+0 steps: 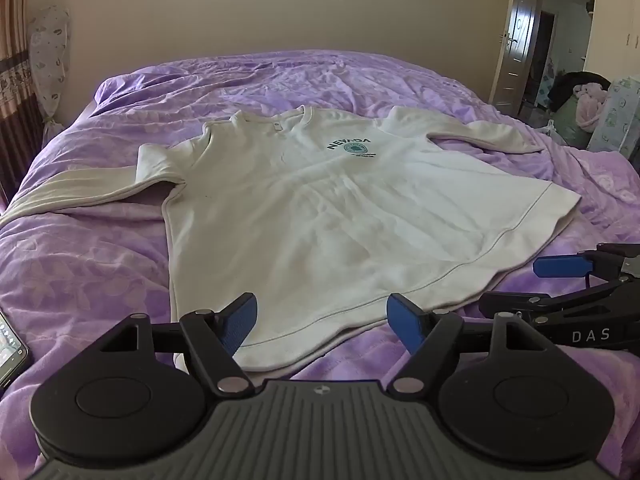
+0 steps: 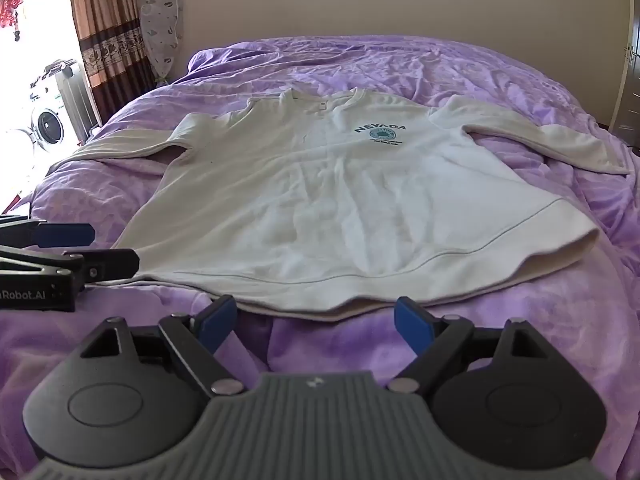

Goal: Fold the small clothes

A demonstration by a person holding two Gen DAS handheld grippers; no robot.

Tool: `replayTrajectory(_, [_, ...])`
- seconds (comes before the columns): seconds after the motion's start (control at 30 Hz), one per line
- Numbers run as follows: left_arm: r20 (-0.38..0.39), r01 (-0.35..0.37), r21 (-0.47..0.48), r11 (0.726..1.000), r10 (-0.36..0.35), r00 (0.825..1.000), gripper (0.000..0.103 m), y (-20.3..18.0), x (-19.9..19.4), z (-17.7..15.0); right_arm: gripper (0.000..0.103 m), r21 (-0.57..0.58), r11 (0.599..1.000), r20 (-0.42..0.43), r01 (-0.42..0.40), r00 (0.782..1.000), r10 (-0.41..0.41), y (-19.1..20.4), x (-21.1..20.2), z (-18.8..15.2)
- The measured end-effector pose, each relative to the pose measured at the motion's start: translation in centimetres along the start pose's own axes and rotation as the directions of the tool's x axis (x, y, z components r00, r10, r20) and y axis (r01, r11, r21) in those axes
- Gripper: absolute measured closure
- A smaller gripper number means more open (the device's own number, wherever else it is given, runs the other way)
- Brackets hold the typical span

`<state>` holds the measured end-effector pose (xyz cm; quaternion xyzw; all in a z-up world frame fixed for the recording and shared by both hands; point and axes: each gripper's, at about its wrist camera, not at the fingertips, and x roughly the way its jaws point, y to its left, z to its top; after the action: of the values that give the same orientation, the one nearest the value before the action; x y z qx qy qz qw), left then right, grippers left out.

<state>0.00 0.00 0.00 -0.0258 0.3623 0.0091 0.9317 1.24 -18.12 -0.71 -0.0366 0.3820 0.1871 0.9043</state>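
Broadly, a bed covered by a crumpled purple floral bedspread fills both views, set against a plain cream wall. Spread flat on it, front side up, lies a cream long-sleeved sweatshirt with "NEVADA" and a round green emblem printed on the chest; its collar points toward the wall, its hem toward the cameras, and both sleeves stretch out sideways across the bedspread. Brown patterned curtains hang at the left, and the right wrist view shows a white washing machine in the bright area beyond them. An open door shows at the right of the left wrist view. The left claw hovers at the near hem toward the shirt's left corner, its blue pads wide apart, nothing between them but the hem edge below. The right claw sits just short of the hem further right, also spread wide and empty. A phone lies at the bed's left edge.
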Motion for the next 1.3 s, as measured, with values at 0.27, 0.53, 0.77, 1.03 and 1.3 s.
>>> replayTrajectory(0.27, [0.000,0.005,-0.001,1.000,-0.005,1.000,0.016,-0.02,-0.13,-0.01,0.021,-0.003,1.000,0.000,0.008,1.000,-0.008,0.00,0.00,0.03])
replayTrajectory(0.53, [-0.004,0.004,-0.005,1.000,-0.004,1.000,0.016,-0.03,-0.09,0.00,0.021,-0.001,1.000,-0.002,0.009,1.000,-0.009,0.06,-0.21,0.19])
replayTrajectory(0.77, [-0.006,0.005,-0.006,1.000,-0.005,1.000,0.016,0.03,0.00,0.02,0.021,0.000,1.000,-0.006,0.011,1.000,-0.011,0.01,-0.06,0.20])
replayTrajectory(1.03, [-0.006,0.005,-0.006,1.000,-0.005,1.000,0.016,0.04,0.00,0.01,0.021,0.002,1.000,-0.009,0.011,1.000,-0.011,-0.08,0.24,0.12])
replayTrajectory(1.3, [-0.007,0.005,-0.007,1.000,-0.005,1.000,0.016,0.04,0.00,0.02,0.021,0.002,1.000,-0.010,0.011,1.000,-0.011,-0.10,0.29,0.12])
